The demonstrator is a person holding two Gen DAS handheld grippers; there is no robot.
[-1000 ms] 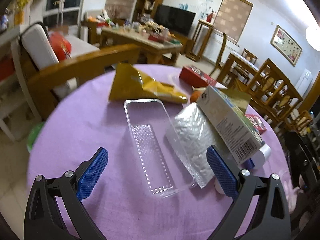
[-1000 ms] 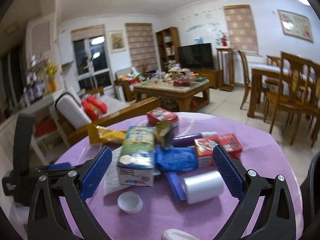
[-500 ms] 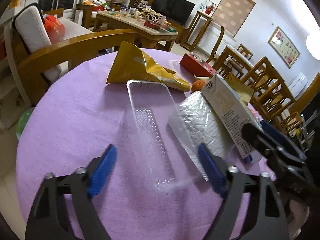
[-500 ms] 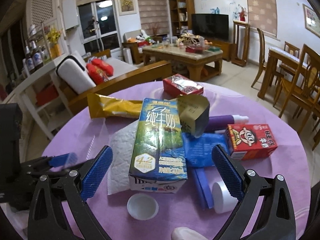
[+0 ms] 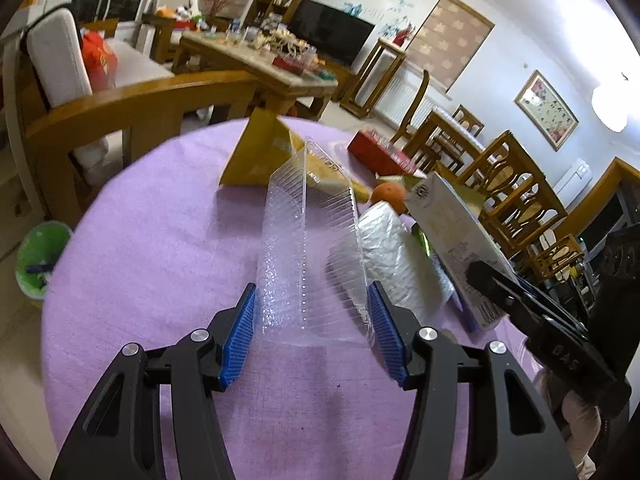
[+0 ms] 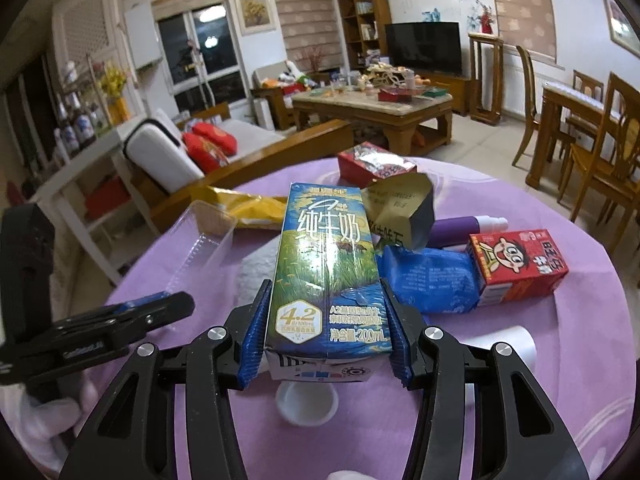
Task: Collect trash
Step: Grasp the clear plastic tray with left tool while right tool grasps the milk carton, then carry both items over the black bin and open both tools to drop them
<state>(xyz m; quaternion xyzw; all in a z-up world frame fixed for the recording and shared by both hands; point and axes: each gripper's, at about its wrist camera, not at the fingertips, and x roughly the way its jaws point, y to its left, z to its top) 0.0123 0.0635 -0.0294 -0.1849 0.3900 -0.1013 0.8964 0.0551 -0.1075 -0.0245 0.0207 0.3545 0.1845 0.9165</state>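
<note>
Wooden chairs [image 6: 600, 136], perhaps white walls.

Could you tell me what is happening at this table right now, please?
A person is clearing trash off a purple-clothed table with two handheld grippers. The left gripper is clamped on a clear plastic tray, tilting it up. The right gripper is clamped on a blue milk carton. Wrappers and a red box lie uncollected.

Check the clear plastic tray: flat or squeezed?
Squeezed: the left gripper pinches the clear plastic tray, folding its walls upward.
</note>
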